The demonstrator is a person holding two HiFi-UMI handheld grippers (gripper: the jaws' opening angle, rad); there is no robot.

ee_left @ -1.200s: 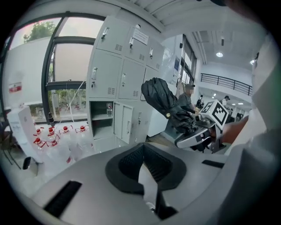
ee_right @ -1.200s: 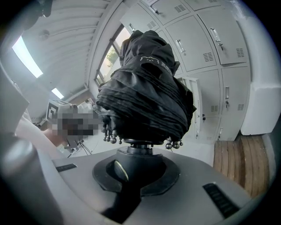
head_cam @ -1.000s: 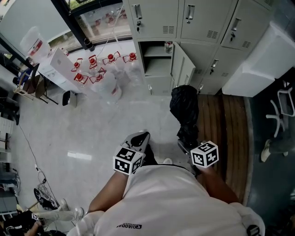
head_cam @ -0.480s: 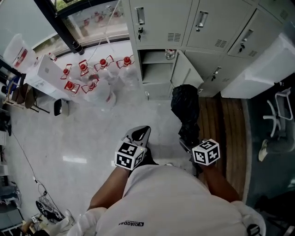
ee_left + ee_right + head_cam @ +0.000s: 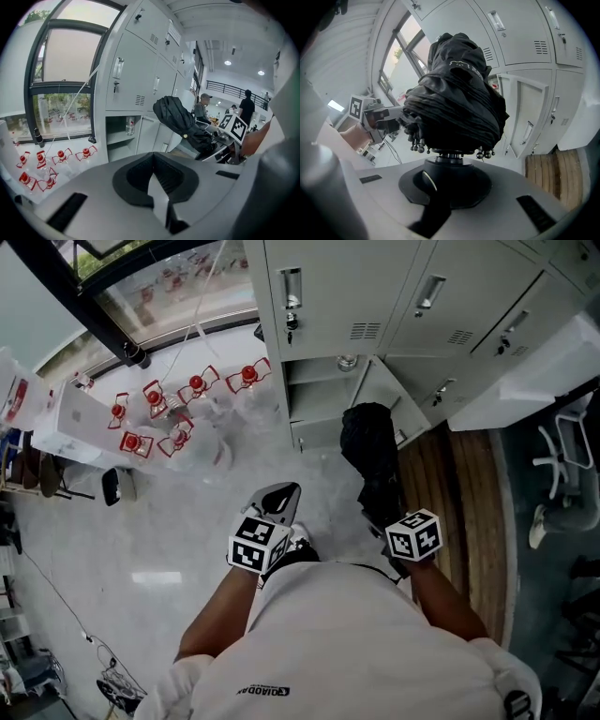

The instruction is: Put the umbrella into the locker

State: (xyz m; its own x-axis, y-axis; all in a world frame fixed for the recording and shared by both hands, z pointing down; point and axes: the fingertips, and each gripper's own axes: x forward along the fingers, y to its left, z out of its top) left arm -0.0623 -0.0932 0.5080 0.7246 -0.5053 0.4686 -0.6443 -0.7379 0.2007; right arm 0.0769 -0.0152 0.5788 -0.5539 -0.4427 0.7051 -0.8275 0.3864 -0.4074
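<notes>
A folded black umbrella [image 5: 369,448] is held above the floor, in front of the person and slightly right, its bundled canopy pointing away towards the lockers. In the right gripper view the umbrella [image 5: 454,91] fills the centre: soft, matte, pleated fabric gathered into a fat roll, with small metal ball tips hanging round its near edge. The right gripper [image 5: 382,521] is clamped narrowly on the short dark handle just under the canopy. The left gripper [image 5: 275,501], to the umbrella's left, carries nothing; its dark ribbed pads [image 5: 140,176] are drawn together with no object between them.

Just beyond the umbrella stands a bank of pale grey metal lockers with flat doors, slotted vents and small handles. One lower locker [image 5: 319,395] is open, showing a shelf; its door [image 5: 392,395] swings out to the right. A clear bottle [image 5: 348,362] stands at the top of the opening.

This looks like the carrying step: the umbrella is near the locker but not yet inside. The next move probably calls for reaching forward and angling the canopy end through the opening, clear of the door, shelf and bottle.

The floor [image 5: 178,531] is pale and glossy, with wooden planking [image 5: 452,493] to the right. Far left, clear containers with red caps [image 5: 183,399] cluster beneath a window.
</notes>
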